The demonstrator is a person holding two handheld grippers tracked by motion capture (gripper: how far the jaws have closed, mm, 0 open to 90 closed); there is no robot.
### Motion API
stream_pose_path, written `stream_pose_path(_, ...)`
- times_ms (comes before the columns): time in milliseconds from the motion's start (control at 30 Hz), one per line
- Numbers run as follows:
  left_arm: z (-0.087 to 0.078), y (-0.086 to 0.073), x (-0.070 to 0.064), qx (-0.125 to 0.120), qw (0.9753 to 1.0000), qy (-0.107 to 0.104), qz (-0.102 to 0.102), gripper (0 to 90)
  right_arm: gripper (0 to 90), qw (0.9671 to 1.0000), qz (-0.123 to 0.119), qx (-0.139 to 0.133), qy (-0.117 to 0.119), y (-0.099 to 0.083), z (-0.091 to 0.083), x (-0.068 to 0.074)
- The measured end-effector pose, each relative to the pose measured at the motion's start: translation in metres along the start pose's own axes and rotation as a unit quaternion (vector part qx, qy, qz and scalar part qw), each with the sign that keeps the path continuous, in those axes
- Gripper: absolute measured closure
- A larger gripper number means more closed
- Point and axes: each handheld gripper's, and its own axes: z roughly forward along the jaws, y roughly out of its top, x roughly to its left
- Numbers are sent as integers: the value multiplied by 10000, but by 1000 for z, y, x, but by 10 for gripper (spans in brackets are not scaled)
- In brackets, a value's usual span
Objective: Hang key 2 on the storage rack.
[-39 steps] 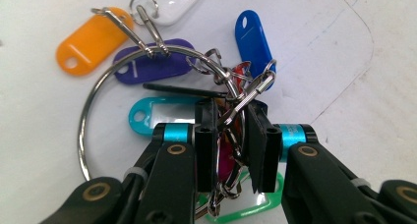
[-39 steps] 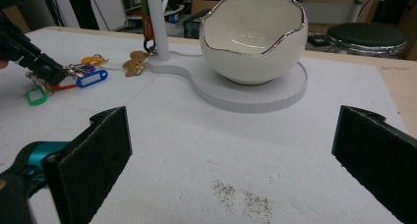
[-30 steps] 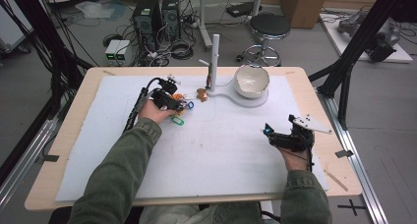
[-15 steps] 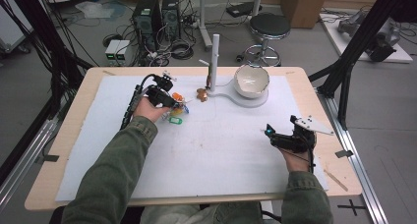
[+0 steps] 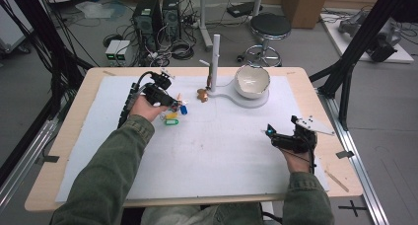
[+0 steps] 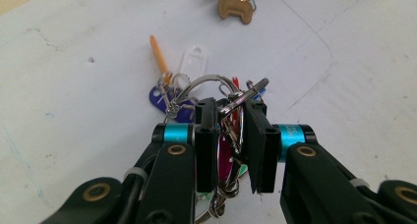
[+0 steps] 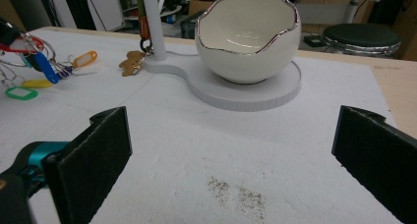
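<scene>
Showing up close, left gripper pinched on key ring.

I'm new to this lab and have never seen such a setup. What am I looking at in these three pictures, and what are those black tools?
A person sits at a table holding a two-jaw gripper in each hand. The high view looks down from above; the other two come from cameras riding on the grippers, looking along their black jaws. The left gripper is shut on the rings of a key bunch with coloured tags. The right gripper is open and holds nothing, hovering over the white mat. Also on the mat: an egg-shaped bowl on a white stand with a post, and a small brown charm beside it.
</scene>
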Motion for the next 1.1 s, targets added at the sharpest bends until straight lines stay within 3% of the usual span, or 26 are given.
stream_pose_path(267, -12, 4, 0, -45, 9999, 43, 88, 761, 6, 10000, 29, -10, 12, 0, 0, 0)
stream_pose_path(700, -33, 24, -12, -191, 9993, -166, 292, 761, 6, 10000, 47, -41, -21, 0, -1, -1)
stream_pose_path(1100, -46, 41, -20, -292, 9990, -232, 254, 762, 6, 10000, 75, -41, -15, 0, -1, -1)
